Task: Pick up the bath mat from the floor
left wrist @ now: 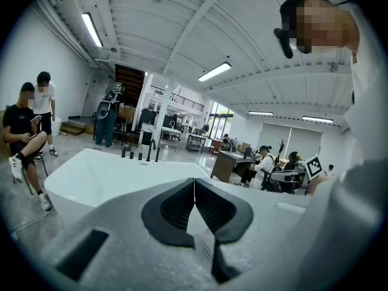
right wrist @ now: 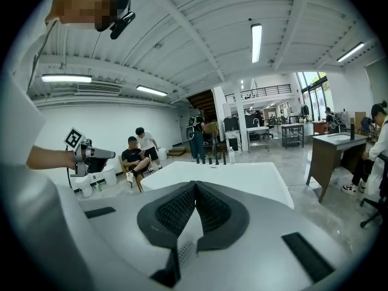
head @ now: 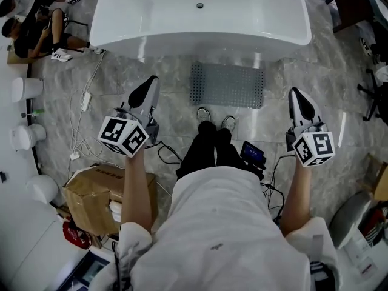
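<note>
The bath mat lies below, between our tongs.
Left tongs and right tongs clenched, empty; we see its long axis spanning them.

Mat, at twelve o'clock: grey, with an even grid of small dots. Tub beyond it: glossy white. Floor: grey, marbled. Left gripper and right gripper: white shells, black textured pads, cubes in black-and-white squares. Box at eight o'clock: brown. Shirt white, trousers black.
</note>
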Demonstrator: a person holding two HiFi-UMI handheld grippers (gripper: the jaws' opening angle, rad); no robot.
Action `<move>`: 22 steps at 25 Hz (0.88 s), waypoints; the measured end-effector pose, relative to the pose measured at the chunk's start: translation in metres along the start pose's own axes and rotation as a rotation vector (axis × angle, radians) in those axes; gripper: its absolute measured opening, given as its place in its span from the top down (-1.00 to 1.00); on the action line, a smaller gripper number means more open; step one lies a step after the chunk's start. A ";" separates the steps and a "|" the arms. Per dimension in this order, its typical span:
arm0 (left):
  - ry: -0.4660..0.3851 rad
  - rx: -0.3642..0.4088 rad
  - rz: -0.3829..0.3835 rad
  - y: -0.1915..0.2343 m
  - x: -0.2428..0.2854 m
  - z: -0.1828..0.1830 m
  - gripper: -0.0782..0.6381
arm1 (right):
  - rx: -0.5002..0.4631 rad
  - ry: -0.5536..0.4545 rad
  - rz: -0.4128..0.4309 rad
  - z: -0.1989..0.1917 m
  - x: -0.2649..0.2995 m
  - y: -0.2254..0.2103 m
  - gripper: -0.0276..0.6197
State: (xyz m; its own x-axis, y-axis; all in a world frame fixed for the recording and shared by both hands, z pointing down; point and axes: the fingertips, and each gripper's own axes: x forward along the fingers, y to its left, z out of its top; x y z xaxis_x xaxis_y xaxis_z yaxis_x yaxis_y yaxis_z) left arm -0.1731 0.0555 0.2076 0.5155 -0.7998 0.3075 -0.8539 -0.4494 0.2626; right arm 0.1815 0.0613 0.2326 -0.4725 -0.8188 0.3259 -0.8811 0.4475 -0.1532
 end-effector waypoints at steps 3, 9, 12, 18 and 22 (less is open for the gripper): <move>0.023 -0.010 -0.021 0.011 0.010 -0.012 0.74 | 0.012 0.019 -0.012 -0.009 0.011 0.002 0.89; 0.076 -0.012 -0.055 0.041 0.030 -0.039 0.74 | 0.033 0.072 -0.054 -0.035 0.034 0.005 0.89; 0.117 -0.024 -0.072 0.056 0.041 -0.058 0.74 | 0.035 0.123 -0.086 -0.054 0.044 0.001 0.89; 0.188 -0.049 -0.105 0.086 0.069 -0.099 0.74 | 0.036 0.198 -0.151 -0.086 0.057 -0.008 0.89; 0.239 -0.069 -0.111 0.103 0.084 -0.129 0.74 | 0.044 0.239 -0.176 -0.107 0.065 -0.014 0.89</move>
State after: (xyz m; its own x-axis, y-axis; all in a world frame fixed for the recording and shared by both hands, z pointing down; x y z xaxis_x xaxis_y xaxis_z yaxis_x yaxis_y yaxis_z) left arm -0.2090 -0.0066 0.3784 0.6154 -0.6266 0.4782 -0.7882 -0.4948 0.3660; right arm 0.1653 0.0406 0.3553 -0.2986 -0.7725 0.5605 -0.9516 0.2855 -0.1135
